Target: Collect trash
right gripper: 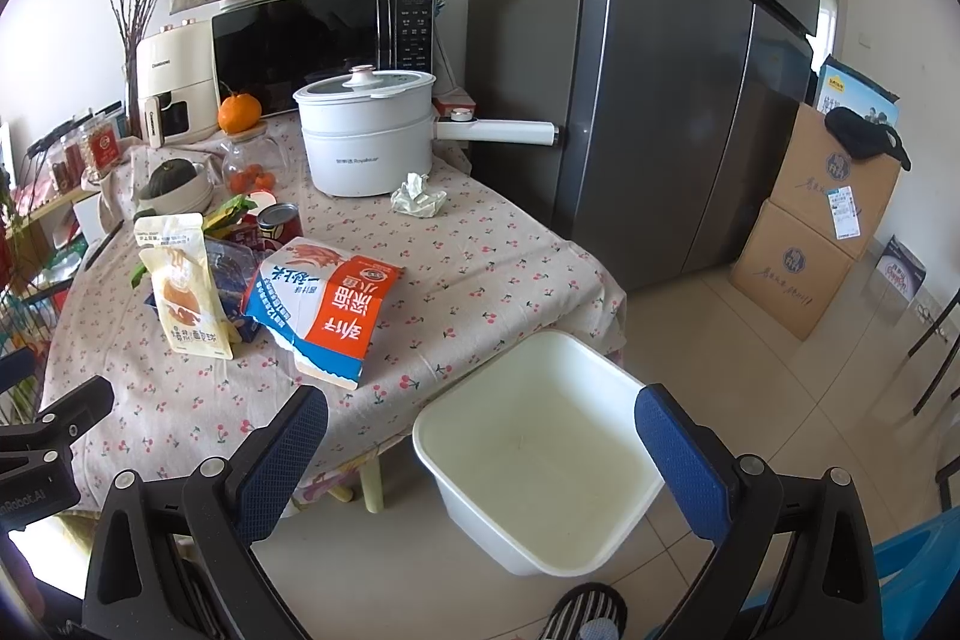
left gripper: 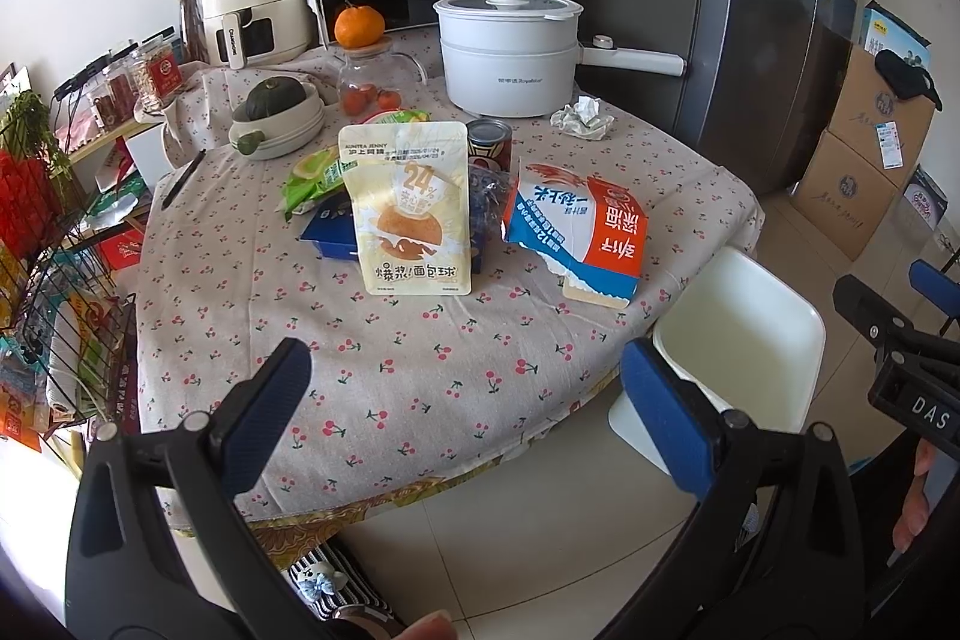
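Both my left claw (left gripper: 465, 388) and right claw (right gripper: 480, 436) hang spread and empty, so I'd pinch the bread pouch (left gripper: 408, 208) by its top edge and lift it over the bin (right gripper: 540, 466).

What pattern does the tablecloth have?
Small red cherries on a beige tablecloth; the left wrist view shows it best.

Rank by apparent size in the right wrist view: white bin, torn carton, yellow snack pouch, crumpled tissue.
1. white bin, though it is nearest the camera
2. torn carton
3. yellow snack pouch
4. crumpled tissue, though it is farthest
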A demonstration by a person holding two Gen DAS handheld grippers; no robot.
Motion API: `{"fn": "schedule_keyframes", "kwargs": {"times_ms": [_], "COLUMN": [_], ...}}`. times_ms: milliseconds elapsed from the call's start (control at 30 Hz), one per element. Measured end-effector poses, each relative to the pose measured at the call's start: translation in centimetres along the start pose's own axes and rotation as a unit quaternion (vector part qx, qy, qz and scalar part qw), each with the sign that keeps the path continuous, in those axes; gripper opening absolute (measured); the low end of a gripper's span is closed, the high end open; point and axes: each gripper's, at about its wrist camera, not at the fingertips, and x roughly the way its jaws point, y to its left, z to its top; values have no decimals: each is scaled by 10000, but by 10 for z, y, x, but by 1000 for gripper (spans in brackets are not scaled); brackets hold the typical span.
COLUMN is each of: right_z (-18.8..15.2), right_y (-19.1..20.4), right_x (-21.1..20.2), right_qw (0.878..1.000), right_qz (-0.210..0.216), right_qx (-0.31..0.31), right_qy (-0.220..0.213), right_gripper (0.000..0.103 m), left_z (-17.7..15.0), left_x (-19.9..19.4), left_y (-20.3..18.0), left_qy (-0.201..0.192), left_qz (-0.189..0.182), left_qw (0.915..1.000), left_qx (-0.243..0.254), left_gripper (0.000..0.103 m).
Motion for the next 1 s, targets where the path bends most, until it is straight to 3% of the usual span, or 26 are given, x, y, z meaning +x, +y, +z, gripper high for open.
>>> {"fn": "schedule_keyframes", "kwargs": {"times_ms": [567, 767, 1000], "right_z": [0, 6, 37], "right_y": [2, 5, 12], "right_x": [0, -2, 3], "right_qw": [10000, 10000, 9990], "right_qz": [1, 35, 332], "right_qx": [-22, -2, -225], "right_qy": [14, -17, 185], "right_gripper": [103, 103, 103], "left_z": [1, 6, 21], "left_x": [3, 6, 24], "left_y": [5, 12, 33], "left_qy": [44, 173, 310], "left_qz": [-16, -445, -502], "left_qw": [9999, 9984, 9974], "left_qx": [-94, -315, -404], "left_gripper": [102, 102, 102]}}
